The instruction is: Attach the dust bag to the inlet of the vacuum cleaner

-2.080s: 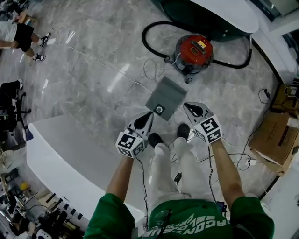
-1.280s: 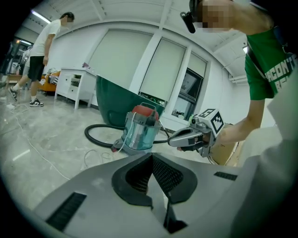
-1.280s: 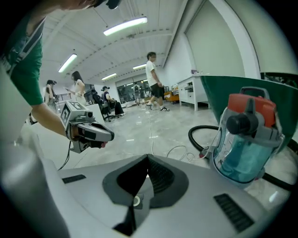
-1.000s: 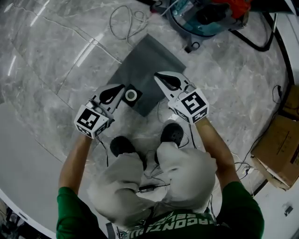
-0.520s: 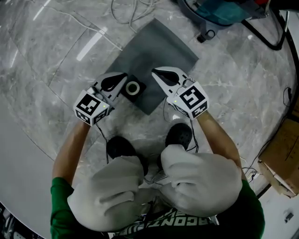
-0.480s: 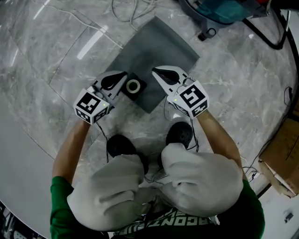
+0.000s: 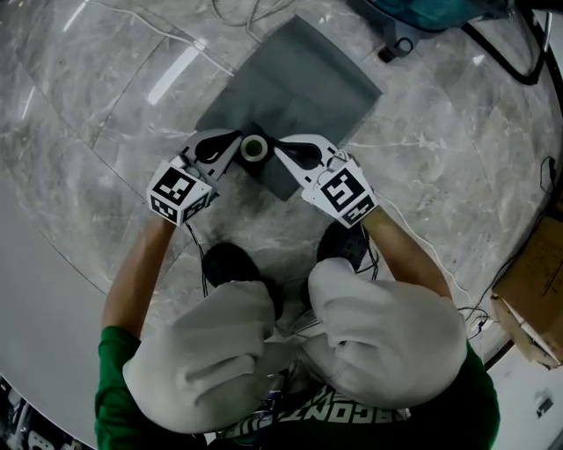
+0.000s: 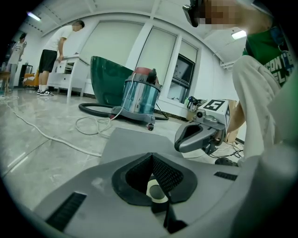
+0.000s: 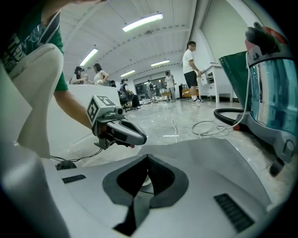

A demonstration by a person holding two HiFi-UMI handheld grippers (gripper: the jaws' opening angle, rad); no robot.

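A flat grey dust bag (image 7: 299, 83) lies on the marble floor, its black collar with a white ring (image 7: 254, 148) at the near corner. My left gripper (image 7: 233, 143) rests its shut tip against the ring's left side. From the right, my right gripper (image 7: 277, 149), also shut, meets the collar. In the left gripper view the ring (image 8: 156, 191) shows through the bowed jaws, whose tips (image 8: 151, 155) meet, with the right gripper (image 8: 179, 144) just beyond. The right gripper view shows the bag (image 9: 209, 153) and the left gripper (image 9: 142, 138). The vacuum cleaner (image 8: 139, 97) stands past the bag.
The vacuum's teal drum (image 7: 422, 10) and black hose (image 7: 501, 57) are at the top edge. A white cable (image 8: 46, 135) loops over the floor. A cardboard box (image 7: 528, 312) sits at right. My shoes (image 7: 230, 264) are close behind the grippers. People stand far off (image 9: 191, 69).
The person has crouched down over the bag. Both grippers have closed in on the collar; the right one moved left until its tip reached the ring.
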